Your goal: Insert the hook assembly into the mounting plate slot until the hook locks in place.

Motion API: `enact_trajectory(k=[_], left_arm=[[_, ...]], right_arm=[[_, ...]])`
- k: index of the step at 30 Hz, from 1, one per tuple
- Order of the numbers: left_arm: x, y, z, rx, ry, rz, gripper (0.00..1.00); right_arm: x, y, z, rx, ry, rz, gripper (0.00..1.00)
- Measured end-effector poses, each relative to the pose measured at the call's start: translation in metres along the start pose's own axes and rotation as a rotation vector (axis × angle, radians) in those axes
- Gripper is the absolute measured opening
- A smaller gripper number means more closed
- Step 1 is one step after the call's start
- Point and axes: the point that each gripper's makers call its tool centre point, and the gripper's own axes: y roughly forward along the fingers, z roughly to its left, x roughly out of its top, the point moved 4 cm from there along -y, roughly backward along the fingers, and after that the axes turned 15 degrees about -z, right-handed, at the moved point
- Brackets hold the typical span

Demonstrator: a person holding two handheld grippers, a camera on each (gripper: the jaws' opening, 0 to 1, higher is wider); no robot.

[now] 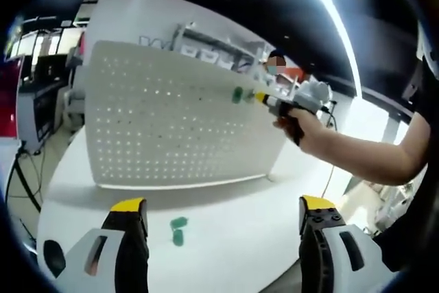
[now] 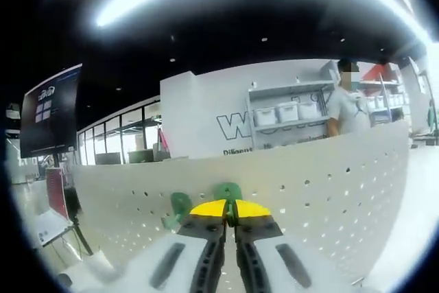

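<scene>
A white pegboard mounting plate [image 1: 171, 128] stands upright on a white table [image 1: 240, 238]. One green hook [image 1: 237, 94] is set in its upper right part. Beside it, a person's hand holds my right gripper [image 1: 260, 97] against the plate. In the right gripper view the right gripper [image 2: 230, 208] is shut on a green hook [image 2: 226, 191] pressed to the plate [image 2: 322, 183], with another green hook [image 2: 180, 205] just left of it. My left gripper [image 1: 223, 205] hangs open over the table, nothing between its yellow-tipped fingers [image 1: 128, 205]. Two green hooks [image 1: 178, 230] lie loose on the table between them.
The table's curved edge [image 1: 48, 204] falls away at the left, with cables and equipment [image 1: 34, 108] beyond it. Behind the plate stand a white wall, a shelf with bins [image 2: 288, 111] and a person [image 2: 346, 104]. The holder's forearm [image 1: 370, 159] reaches in from the right.
</scene>
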Motion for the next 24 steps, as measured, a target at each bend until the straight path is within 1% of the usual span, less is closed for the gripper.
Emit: enact_trajectory(k=[5,13,18,21,24], left_arm=[[-0.001,0.001,0.001,-0.001,-0.003,0.003,0.92],[-0.001,0.001,0.003,0.001,-0.002,0.006,0.91],[-0.003,0.000,0.003,0.003,-0.005,0.012,0.91],[-0.004,0.000,0.002,0.001,-0.005,0.010,0.91],[-0.004,0.000,0.002,-0.001,-0.005,0.013,0.91]], right_arm=[[-0.004,0.000,0.001,-0.001,0.011,-0.001,0.00],[-0.009,0.000,0.003,-0.026,0.006,-0.005,0.00],[-0.011,0.003,0.002,-0.016,-0.026,0.004,0.01],[-0.011,0.006,0.003,0.000,-0.092,0.024,0.01],[-0.012,0.005,0.002,-0.008,-0.064,0.027,0.01]])
